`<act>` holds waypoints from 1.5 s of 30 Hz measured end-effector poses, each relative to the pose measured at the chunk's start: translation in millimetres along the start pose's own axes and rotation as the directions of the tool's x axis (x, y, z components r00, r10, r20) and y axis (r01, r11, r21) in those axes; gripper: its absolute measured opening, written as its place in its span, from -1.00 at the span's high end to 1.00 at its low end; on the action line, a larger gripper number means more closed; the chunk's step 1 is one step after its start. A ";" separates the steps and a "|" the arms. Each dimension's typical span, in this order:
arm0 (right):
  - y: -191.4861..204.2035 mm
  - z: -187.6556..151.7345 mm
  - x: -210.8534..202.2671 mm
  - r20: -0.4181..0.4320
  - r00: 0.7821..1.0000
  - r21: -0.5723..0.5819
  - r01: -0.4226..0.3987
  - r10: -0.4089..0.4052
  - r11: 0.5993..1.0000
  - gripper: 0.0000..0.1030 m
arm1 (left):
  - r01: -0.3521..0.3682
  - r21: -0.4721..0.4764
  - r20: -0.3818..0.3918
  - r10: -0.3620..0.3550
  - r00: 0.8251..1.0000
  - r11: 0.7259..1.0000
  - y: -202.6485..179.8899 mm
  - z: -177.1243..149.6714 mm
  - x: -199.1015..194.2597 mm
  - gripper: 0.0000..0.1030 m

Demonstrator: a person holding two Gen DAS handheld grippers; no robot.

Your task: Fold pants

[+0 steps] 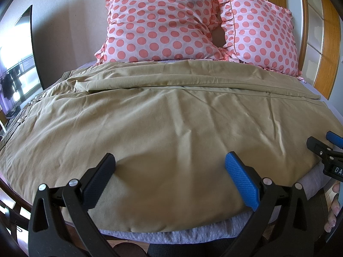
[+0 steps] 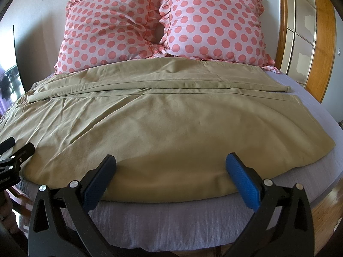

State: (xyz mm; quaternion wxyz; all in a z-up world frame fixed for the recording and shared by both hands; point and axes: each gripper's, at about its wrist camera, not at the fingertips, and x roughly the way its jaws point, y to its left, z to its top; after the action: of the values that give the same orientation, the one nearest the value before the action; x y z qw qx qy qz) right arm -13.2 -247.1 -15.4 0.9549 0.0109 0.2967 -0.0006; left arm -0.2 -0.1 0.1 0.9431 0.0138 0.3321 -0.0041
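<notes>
Khaki pants (image 1: 163, 115) lie flat across the bed, waistband at the left, leg hems at the right; they also show in the right wrist view (image 2: 163, 120). One leg is folded over the other along a lengthwise seam. My left gripper (image 1: 169, 162) is open, its fingers spread over the near edge of the pants, holding nothing. My right gripper (image 2: 170, 162) is open over the near edge further right, also empty. The right gripper shows at the left wrist view's right edge (image 1: 323, 147); the left gripper shows at the right wrist view's left edge (image 2: 15, 150).
Two pink polka-dot pillows (image 1: 163, 21) (image 2: 214, 21) lean against the wall behind the pants. The bed has a grey sheet (image 2: 171, 220). A wooden door frame (image 2: 321, 42) stands at the right, a window (image 1: 17, 68) at the left.
</notes>
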 end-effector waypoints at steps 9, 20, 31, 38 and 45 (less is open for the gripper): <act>0.3 0.2 0.1 0.000 1.000 0.000 0.000 0.000 1.000 -0.97 | 0.000 0.000 0.001 0.000 1.000 1.000 0.0 0.0 0.0 -0.97; 0.3 0.3 0.8 -0.001 1.000 -0.001 0.000 0.000 1.000 -0.97 | 0.000 0.000 0.001 0.000 1.000 1.000 0.0 0.0 0.0 -0.97; -12.7 13.7 3.3 -0.045 0.999 -0.005 0.006 -0.006 1.000 -0.97 | 0.009 0.007 -0.005 -0.009 1.000 1.000 0.6 0.9 0.5 -0.97; -80.5 136.4 10.3 0.041 0.972 0.076 0.226 -0.230 0.971 -0.97 | 0.078 -0.016 -0.033 -0.079 0.996 0.997 13.1 19.6 1.7 -0.96; -179.1 238.6 155.6 -0.247 0.916 0.352 0.388 -0.316 0.852 -0.24 | 0.115 0.001 0.029 -0.115 0.993 0.993 18.1 51.7 -4.3 -0.96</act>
State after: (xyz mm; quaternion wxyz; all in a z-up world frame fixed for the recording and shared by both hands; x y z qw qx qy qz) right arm 248.9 -430.4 89.4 0.8857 0.1478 0.3725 -0.2346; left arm 29.1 16.5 43.5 0.9461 -0.0058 0.3185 -0.0587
